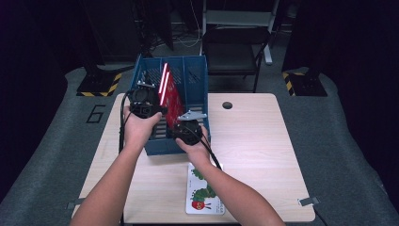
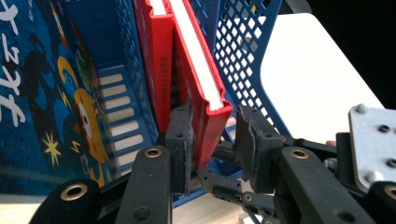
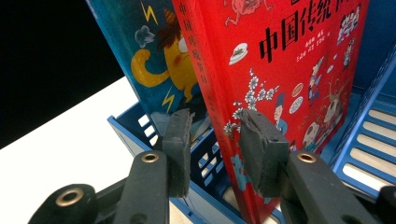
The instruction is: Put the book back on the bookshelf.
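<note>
A red hardcover book stands on edge in the middle compartment of a blue plastic file rack, leaning against a second red book. Seen from the left gripper view, its bottom corner sits between the 2 fingers, against the left pad and clear of the right one. From the right gripper view, its illustrated cover with black Chinese characters passes between those fingers, touching the right pad.

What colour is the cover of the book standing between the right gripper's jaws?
Red cover with black Chinese characters and small cartoon figures, clearest in the right gripper view.
</note>
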The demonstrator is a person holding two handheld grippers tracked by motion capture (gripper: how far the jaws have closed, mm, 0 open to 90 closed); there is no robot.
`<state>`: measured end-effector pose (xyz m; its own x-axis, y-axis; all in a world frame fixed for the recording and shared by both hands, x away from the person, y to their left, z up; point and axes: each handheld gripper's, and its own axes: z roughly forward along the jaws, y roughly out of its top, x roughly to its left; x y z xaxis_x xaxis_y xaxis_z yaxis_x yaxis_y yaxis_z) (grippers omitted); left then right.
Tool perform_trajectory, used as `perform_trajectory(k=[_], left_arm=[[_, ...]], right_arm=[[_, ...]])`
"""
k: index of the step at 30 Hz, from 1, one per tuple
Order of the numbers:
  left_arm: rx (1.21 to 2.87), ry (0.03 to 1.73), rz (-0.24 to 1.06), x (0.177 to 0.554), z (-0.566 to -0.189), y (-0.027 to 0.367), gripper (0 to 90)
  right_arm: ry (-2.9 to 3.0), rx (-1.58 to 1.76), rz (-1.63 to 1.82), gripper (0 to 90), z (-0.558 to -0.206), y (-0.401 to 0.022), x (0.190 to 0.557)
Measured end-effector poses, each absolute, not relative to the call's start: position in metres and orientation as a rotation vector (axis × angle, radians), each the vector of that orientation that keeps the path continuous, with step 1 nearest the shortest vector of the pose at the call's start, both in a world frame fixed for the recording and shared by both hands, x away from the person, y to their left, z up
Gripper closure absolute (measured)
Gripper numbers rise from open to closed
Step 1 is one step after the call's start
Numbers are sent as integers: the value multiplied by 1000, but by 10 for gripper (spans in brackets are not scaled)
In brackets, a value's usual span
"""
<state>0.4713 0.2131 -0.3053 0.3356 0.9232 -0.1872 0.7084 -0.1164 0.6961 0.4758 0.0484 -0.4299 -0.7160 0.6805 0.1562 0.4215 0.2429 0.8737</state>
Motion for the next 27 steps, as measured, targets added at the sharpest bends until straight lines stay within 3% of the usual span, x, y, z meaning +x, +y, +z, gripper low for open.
perform_trajectory(k=[17, 27], left_arm=[[1846, 1496, 415, 478, -307, 207, 740], [1837, 1555, 426, 479, -304, 204, 774]], right_arm=[[2264, 1001, 1424, 647, -434, 47, 479], [2273, 990, 1370, 747, -440, 48, 478]])
